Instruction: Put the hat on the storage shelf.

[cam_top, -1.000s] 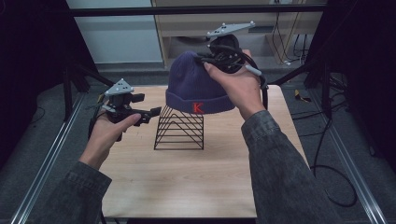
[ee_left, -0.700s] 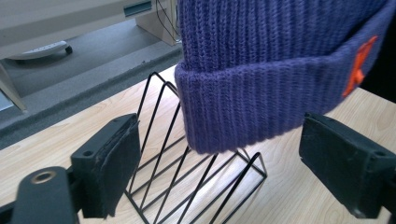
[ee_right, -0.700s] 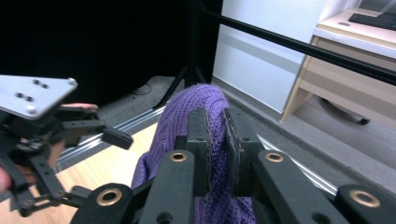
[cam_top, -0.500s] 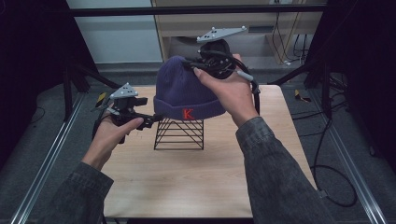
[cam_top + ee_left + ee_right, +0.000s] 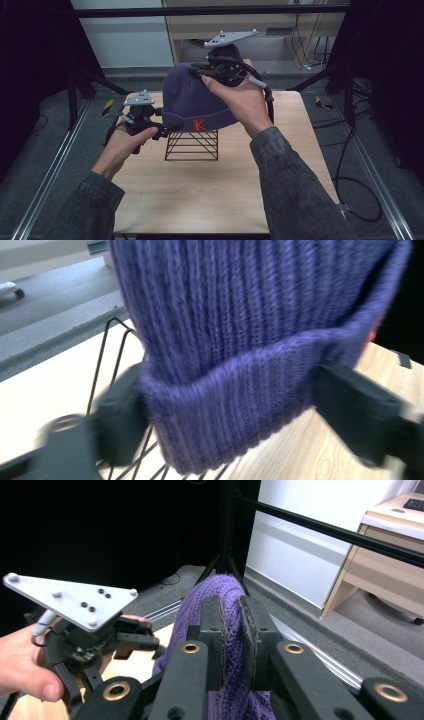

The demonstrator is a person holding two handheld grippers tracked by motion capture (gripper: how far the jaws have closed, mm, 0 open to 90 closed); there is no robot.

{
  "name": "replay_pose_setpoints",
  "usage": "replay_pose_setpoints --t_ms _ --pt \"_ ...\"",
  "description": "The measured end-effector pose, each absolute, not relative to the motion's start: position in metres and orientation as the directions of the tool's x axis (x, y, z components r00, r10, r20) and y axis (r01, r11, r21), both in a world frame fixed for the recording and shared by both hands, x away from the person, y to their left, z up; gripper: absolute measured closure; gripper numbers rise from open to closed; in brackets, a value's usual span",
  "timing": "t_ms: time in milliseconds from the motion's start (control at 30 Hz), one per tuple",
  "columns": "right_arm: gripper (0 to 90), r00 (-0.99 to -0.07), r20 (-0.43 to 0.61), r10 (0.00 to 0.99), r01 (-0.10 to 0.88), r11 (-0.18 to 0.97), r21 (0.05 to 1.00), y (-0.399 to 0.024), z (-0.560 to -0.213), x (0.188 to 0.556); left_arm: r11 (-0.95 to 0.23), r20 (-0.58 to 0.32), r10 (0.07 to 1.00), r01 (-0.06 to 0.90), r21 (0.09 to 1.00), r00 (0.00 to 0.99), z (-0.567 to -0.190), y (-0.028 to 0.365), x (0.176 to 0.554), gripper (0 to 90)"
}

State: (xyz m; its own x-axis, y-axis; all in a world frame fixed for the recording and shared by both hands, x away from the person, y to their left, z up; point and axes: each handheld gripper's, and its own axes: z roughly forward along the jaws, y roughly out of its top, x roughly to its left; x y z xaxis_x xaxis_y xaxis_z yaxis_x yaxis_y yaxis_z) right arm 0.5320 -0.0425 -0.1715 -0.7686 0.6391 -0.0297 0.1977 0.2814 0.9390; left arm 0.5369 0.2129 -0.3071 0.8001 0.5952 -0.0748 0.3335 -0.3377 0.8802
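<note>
A purple knit beanie (image 5: 192, 97) with a red K on its folded cuff hangs over a black wire rack (image 5: 192, 145) on the wooden table (image 5: 200, 200). My right gripper (image 5: 212, 70) holds it from above, jaws shut on the crown fabric (image 5: 220, 587), as the right gripper view (image 5: 231, 625) shows. My left gripper (image 5: 167, 129) is at the cuff's left end. In the left gripper view its open jaws (image 5: 240, 415) stand either side of the cuff (image 5: 230, 405), blurred, above the rack (image 5: 107, 345).
Black frame posts and metal rails run along both sides of the table. A pale cabinet (image 5: 250, 30) and cables stand beyond the far edge. Bare tabletop lies in front of the rack.
The right gripper has carried the beanie leftward and a little lower over the rack. The cuff now sits between the left gripper's jaws, which earlier stood apart from it.
</note>
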Motion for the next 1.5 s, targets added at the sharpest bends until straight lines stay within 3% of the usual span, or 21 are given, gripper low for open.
replay_pose_setpoints --t_ms 133,233,767,1500 --pt "81.2 -0.764 -0.027 0.645 0.205 0.282 0.937 -0.043 -0.174 0.535 -0.344 -0.064 0.611 0.338 0.876 0.789 -0.305 0.216 0.536 61.6" --pt "81.2 -0.756 -0.037 0.654 0.206 0.29 0.935 -0.046 -0.176 0.537 -0.347 -0.042 0.631 0.33 0.878 0.775 -0.302 0.219 0.535 68.5" --pt "80.4 -0.718 -0.027 0.696 0.255 0.299 0.92 -0.048 -0.187 0.56 -0.344 0.016 0.722 0.339 0.876 0.692 -0.286 0.234 0.531 72.0" --pt "79.7 -0.714 -0.025 0.7 0.307 0.345 0.887 -0.037 -0.221 0.579 -0.362 0.024 0.753 0.383 0.85 0.658 -0.312 0.241 0.545 71.1"
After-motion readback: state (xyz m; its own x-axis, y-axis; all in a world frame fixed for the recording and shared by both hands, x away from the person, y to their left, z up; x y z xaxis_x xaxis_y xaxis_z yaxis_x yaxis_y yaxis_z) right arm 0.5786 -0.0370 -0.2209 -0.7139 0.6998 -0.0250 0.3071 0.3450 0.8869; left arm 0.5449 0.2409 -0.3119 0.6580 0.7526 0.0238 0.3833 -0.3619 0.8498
